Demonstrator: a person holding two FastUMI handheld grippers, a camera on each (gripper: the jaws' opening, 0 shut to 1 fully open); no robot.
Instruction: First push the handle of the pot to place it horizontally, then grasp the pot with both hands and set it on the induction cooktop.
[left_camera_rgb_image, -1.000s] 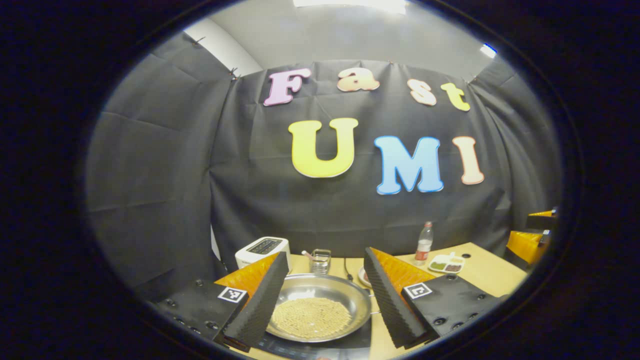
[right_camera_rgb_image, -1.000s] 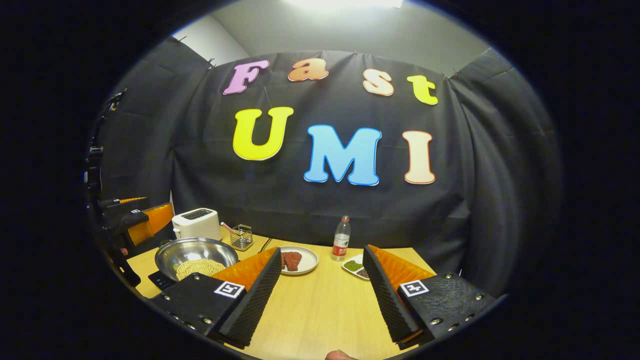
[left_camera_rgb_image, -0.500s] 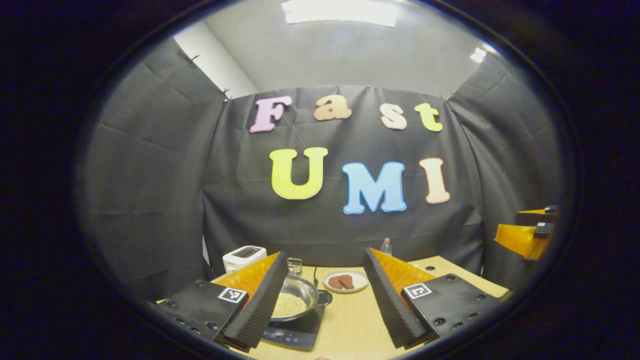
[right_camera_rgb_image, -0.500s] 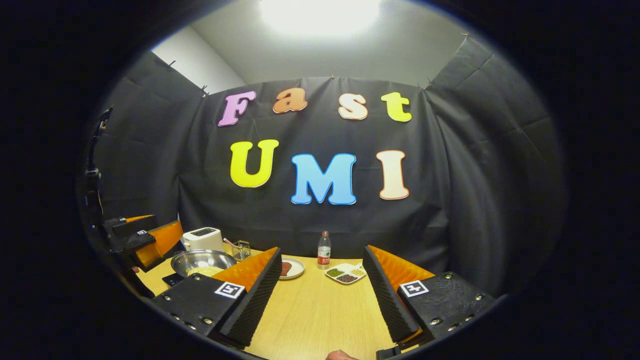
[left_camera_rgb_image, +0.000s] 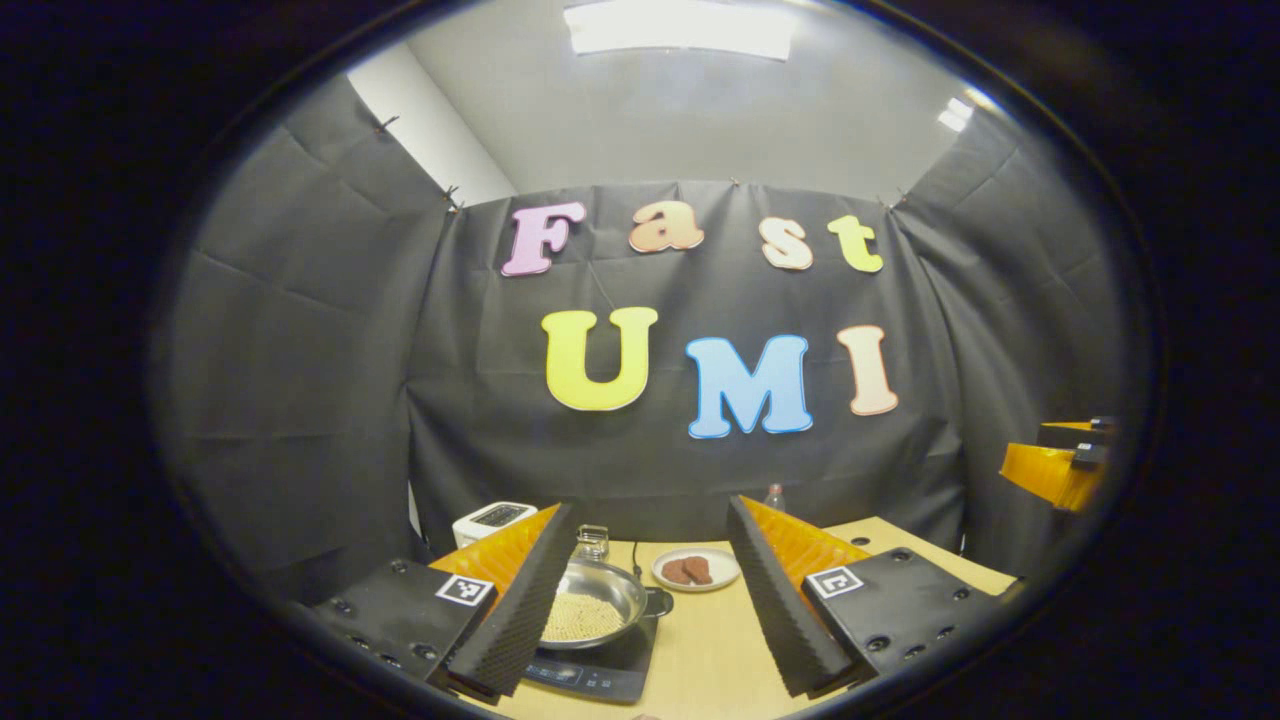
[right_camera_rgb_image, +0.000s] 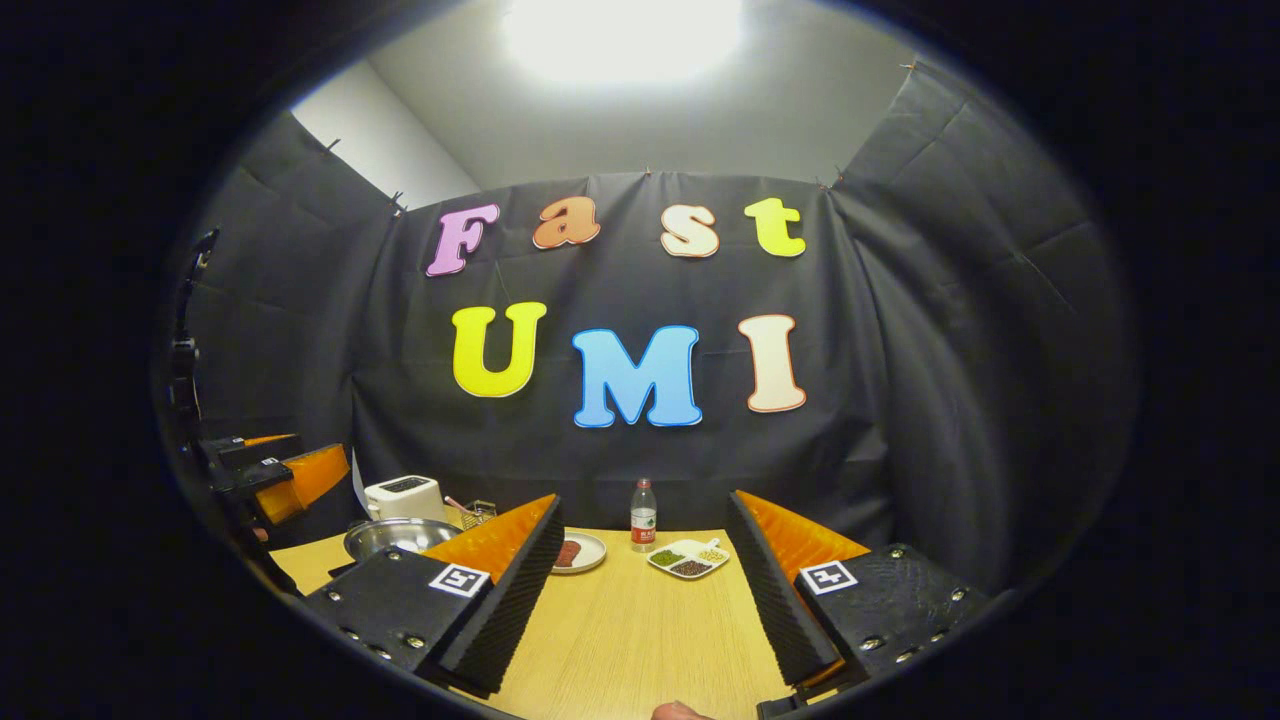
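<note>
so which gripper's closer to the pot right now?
Left. The left gripper faces the pot, which sits just past its fingers; the right gripper is off to the pot's right, over bare table.

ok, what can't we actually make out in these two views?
- Pot, left gripper view: its left side is hidden behind that gripper's own finger.
- Cooktop, left gripper view: the panel marks are too small to make out.
- Pot, right gripper view: the front is hidden by that gripper's finger, so pot-to-cooktop contact can't be told there.
- Meat plate, right gripper view: partly hidden by the same finger.
- Bottle, left gripper view: only the top clears the finger.
</note>
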